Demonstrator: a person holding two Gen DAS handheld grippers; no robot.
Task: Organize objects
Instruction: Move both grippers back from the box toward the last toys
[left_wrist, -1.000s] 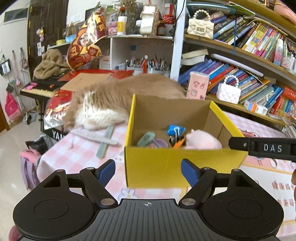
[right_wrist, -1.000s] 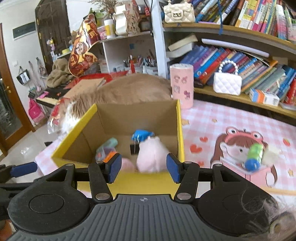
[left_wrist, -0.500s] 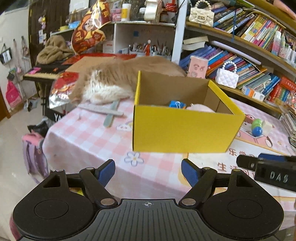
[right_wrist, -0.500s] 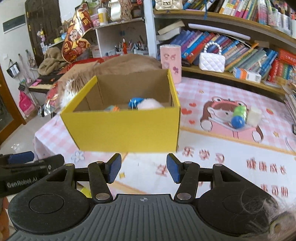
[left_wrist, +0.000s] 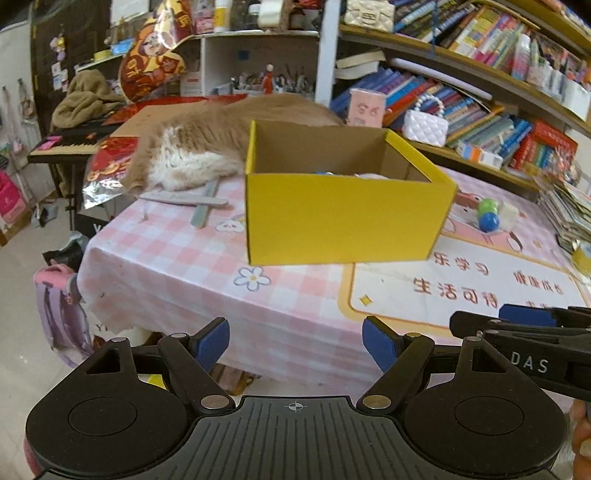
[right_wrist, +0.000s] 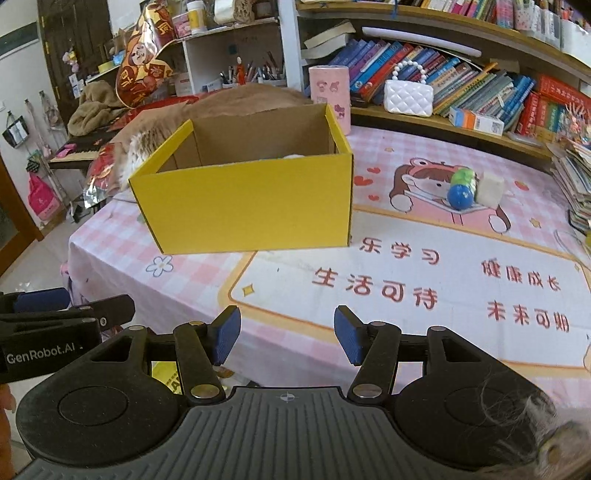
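We take the yellow box (left_wrist: 343, 218) on the pink tablecloth (left_wrist: 177, 273) as our landmark. Left of it lie flat sticks (left_wrist: 192, 201); behind it, a furry cat (left_wrist: 207, 147). Near its front we hold the left gripper (left_wrist: 295, 339) and right gripper (right_wrist: 286, 338), both released, grasping nothing. Right of it sits a green-and-blue toy (right_wrist: 460, 188).

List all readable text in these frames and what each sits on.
"DAS": on the right gripper, seen from the left wrist view.
"GenRobot.AI": on the left gripper, seen from the right wrist view.
"生活可待", "健康成长", "未来可期": on the tablecloth.
"乐学习": on the tablecloth, its start hidden by the yellow box.
Book spines and the red foil bag: too small or blurred to read.
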